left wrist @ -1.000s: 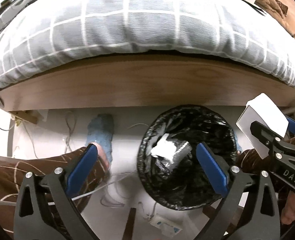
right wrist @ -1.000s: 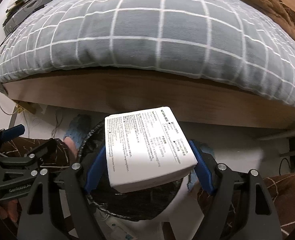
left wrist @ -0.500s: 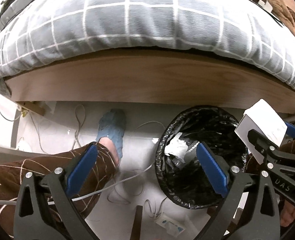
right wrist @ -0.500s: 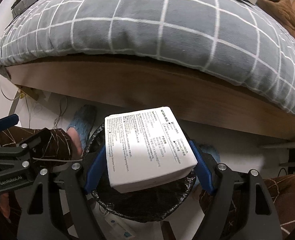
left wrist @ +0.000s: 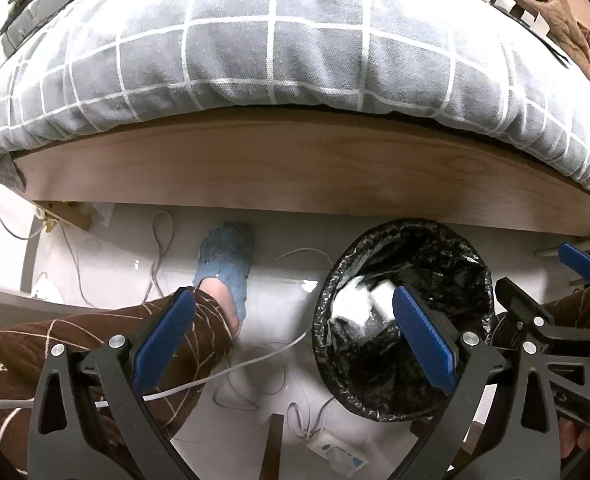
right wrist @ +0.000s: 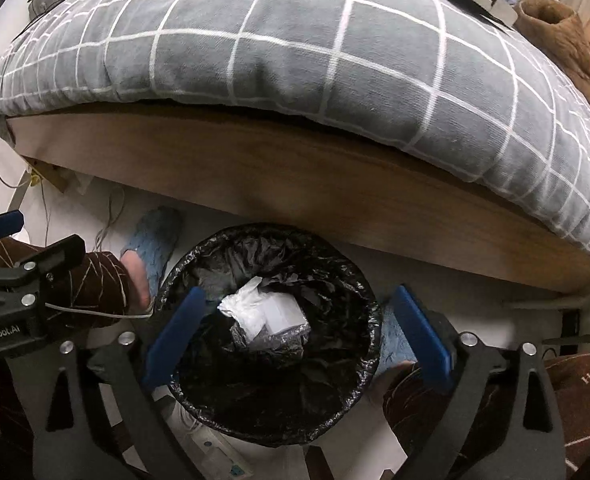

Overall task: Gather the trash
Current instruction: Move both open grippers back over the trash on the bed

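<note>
A: Item, white box (right wrist: 281, 312)?
B: Inside the black-lined bin (right wrist: 371, 312), below the right hand-held gripper (right wrist: 299, 332); jaws just opened, nothing between.
A: Left hand-held gripper (left wrist: 291, 338)?
B: Released, empty, beside bin.

left hand-held gripper (left wrist: 295, 336): agape, empty | right hand-held gripper (right wrist: 299, 328): just opened, empty

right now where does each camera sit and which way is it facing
Left wrist: on the left gripper, angled steeply down at floor and bed edge, bin to its right; open blue fingers, a leg, the right gripper at the edge.
Right wrist: on the right gripper, over the bin; open fingers, left gripper at the left edge.
Shared: bin, white box, bed, slipper.
</note>
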{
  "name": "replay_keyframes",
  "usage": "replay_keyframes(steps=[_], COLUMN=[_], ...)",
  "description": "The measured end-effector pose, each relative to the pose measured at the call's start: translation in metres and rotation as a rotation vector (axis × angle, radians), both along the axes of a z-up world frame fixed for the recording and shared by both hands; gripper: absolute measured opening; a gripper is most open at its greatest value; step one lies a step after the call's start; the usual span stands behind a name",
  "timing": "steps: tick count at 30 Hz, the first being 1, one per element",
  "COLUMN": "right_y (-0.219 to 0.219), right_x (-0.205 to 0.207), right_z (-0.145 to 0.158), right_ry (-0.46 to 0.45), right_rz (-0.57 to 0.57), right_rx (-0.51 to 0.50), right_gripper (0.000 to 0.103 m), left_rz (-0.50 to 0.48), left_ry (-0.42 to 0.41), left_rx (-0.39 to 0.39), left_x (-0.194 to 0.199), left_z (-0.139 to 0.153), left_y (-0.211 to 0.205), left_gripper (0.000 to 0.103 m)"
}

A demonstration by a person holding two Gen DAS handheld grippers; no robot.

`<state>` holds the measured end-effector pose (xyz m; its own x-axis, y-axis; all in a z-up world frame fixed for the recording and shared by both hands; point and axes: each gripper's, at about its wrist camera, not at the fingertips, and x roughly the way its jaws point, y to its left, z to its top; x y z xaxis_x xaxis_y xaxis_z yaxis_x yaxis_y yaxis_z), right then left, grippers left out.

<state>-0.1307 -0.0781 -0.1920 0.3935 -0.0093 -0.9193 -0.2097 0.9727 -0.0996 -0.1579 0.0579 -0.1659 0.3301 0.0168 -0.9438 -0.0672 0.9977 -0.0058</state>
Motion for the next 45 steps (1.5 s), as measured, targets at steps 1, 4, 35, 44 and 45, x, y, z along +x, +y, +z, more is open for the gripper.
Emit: replay_keyframes(steps=[1,4,35,44,45], right_y=[-0.001,-0.007,-0.060,-0.071,-0.072], right_x=[-0.001,0.000,0.004,0.017,0.019], right_z=[0.002,0.011,0.124,0.153,0.156], right_ry=[-0.005,-0.015,-0.238,-0.294,-0.299], right_rz=[-0.001,-0.011,-0.097,-0.106,-0.108], right_rx=[0.001,0.011,0.039,0.046,0.047], right_gripper=[0.092,0.093,0.093,0.092,0.092], left_rz=[0.000,0.002,-0.082,-0.084,-0.084], left_ry=[-0.005,-0.017,-0.183,-0.224,-0.227], left_rx=[-0.001,-0.004,0.007,0.008,0.007], left_x=[-0.001,-0.001,0.007,0.021,0.023], left_z=[0.002,0.009,0.103,0.129,0.131], left_y=[0.000,-0.001,-0.038,-0.042,-0.043], left_gripper=[0.097,0.097,0.097,0.097,0.097])
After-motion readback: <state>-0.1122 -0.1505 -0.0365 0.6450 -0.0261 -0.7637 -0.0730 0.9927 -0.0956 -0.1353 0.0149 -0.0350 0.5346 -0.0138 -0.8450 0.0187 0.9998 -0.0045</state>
